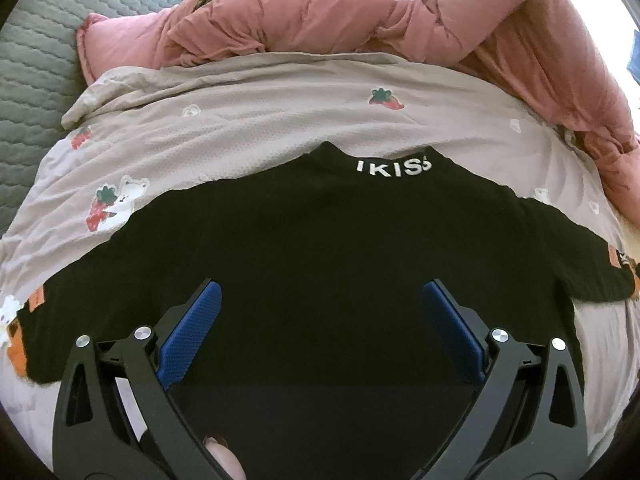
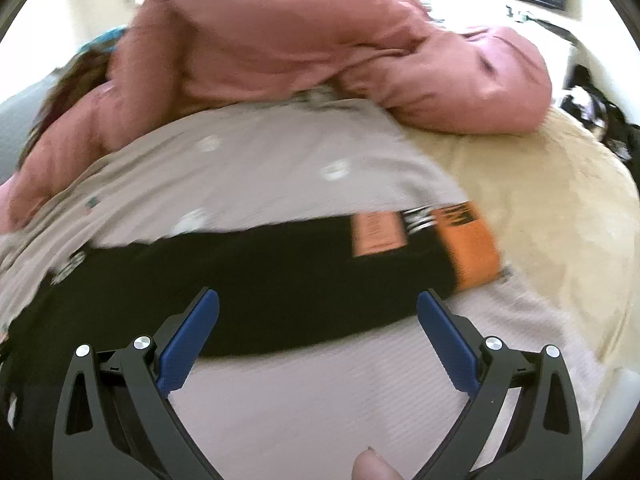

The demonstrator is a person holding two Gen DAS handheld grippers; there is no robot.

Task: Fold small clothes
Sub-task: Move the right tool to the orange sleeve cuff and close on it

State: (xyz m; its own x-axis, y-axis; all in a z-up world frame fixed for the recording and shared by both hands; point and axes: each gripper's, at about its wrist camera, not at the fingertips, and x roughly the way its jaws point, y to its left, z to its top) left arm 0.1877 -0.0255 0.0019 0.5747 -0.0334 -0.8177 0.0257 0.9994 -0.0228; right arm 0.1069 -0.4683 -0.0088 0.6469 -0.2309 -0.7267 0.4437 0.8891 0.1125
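A pink quilt (image 1: 400, 16) is heaped at the far side of the bed, beyond a pale strawberry-print sheet (image 1: 260, 120). A black top (image 1: 320, 248) lies flat on the sheet, collar (white lettering) pointing away and its orange-patched sleeve (image 2: 472, 244) stretched right. The left gripper (image 1: 322, 304) hovers over the top and the right gripper (image 2: 318, 312) over its sleeve, both with fingers spread and empty.

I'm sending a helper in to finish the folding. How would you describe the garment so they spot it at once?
On the bed, a pale sheet printed with strawberries lies in front of a bunched pink quilt. Spread flat on that sheet is a black top, sleeves out to both sides. It is the only black item, with white lettering at the collar and orange cuffs.
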